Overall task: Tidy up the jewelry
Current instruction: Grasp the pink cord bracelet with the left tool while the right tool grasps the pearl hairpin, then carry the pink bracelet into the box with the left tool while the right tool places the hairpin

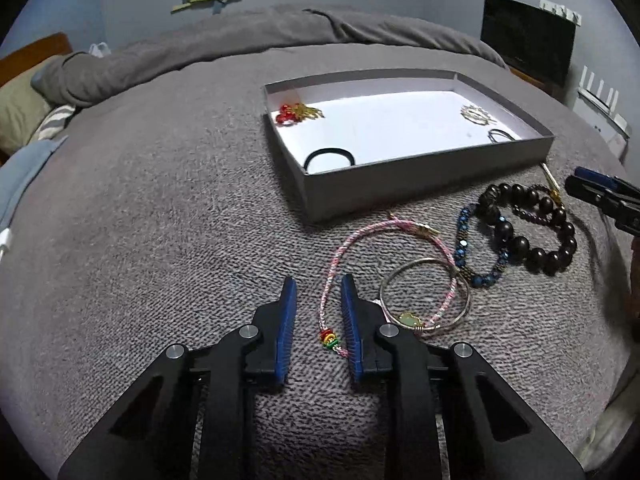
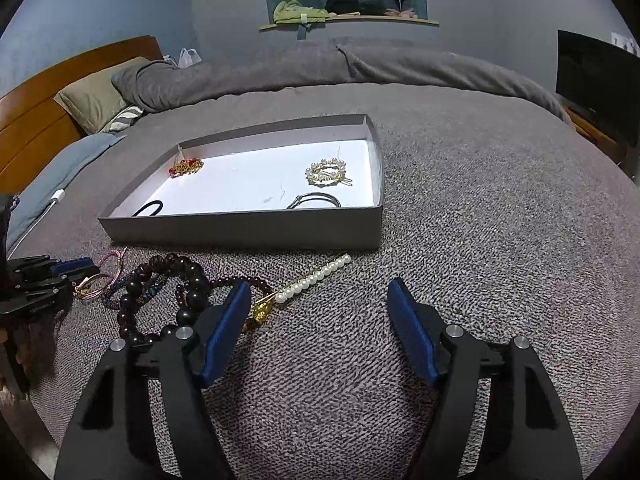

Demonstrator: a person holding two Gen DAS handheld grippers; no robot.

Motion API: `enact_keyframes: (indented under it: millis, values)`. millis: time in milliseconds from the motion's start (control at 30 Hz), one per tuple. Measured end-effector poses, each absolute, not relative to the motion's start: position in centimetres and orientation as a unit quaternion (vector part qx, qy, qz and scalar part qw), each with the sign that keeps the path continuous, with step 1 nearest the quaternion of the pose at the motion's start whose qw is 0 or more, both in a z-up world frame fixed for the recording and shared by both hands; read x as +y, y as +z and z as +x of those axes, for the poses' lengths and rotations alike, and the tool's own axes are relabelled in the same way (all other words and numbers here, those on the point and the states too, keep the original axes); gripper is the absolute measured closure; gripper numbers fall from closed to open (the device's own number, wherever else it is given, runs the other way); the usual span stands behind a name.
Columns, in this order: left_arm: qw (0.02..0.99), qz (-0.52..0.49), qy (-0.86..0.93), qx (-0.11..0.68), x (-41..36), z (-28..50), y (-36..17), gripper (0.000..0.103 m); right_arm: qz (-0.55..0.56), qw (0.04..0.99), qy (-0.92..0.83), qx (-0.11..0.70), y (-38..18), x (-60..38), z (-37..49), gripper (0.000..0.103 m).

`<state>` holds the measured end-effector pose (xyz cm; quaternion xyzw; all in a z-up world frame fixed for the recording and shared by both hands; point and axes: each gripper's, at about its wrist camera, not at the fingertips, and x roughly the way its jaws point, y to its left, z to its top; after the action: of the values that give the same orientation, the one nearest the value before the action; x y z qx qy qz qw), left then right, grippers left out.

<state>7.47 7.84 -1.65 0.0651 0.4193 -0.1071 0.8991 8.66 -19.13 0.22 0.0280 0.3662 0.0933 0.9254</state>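
A grey blanket [image 1: 160, 240] is spread beneath a shallow grey box [image 1: 420, 176], in which a black hair tie [image 1: 330, 157] is seen. Before the box, the left gripper [image 1: 318, 292] is set with jaws part-open astride the pink braided cord bracelet [image 1: 326, 300], nothing yet clamped. The right gripper [image 2: 318, 292] is held wide open and empty, a pearl hairpin [image 2: 312, 278] lying just ahead of its left finger.

My right finger [image 2: 224, 332] hides part of the dark bead bracelet [image 2: 168, 300] beside the box [image 2: 240, 232], whose near wall cuts off the black hair tie [image 2: 150, 208] inside
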Motion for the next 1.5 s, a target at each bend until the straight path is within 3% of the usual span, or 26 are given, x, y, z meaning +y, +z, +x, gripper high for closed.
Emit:
enact_keyframes:
  millis: [100,167,600,700,767,867,967,1500]
  values:
    - [0.897,0.066,-0.111,0.423,7.6,7.4,-1.9,0.086,0.031,0.924,0.093,0.370,0.1,-19.2,8.8,0.036]
    - [0.896,0.063,-0.122,0.422,7.5,7.4,-1.8,0.097,0.036,0.923,0.091,0.371,0.0,-19.2,8.9,0.036]
    - [0.902,0.059,-0.138,0.405,6.9,7.1,-1.0,0.098,0.081,0.908,0.091,0.401,-1.1,-19.0,11.0,0.052]
    - [0.901,0.059,-0.140,0.405,6.9,7.1,-1.1,0.098,0.092,0.906,0.084,0.405,-1.3,-19.3,11.2,0.061]
    - [0.901,0.060,-0.141,0.406,7.0,7.0,-1.1,0.098,0.101,0.903,0.081,0.409,-1.5,-19.7,11.3,0.077]
    - [0.901,0.058,-0.141,0.406,7.1,7.0,-1.1,0.098,0.117,0.900,0.090,0.409,-1.4,-20.2,11.3,0.082]
    - [0.903,0.057,-0.140,0.402,7.1,6.9,-0.9,0.098,0.124,0.898,0.104,0.409,-1.3,-20.2,11.1,0.094]
    - [0.942,0.020,-0.148,0.300,8.8,4.6,4.1,0.098,0.106,0.926,0.130,0.339,2.1,-19.4,8.7,0.097]
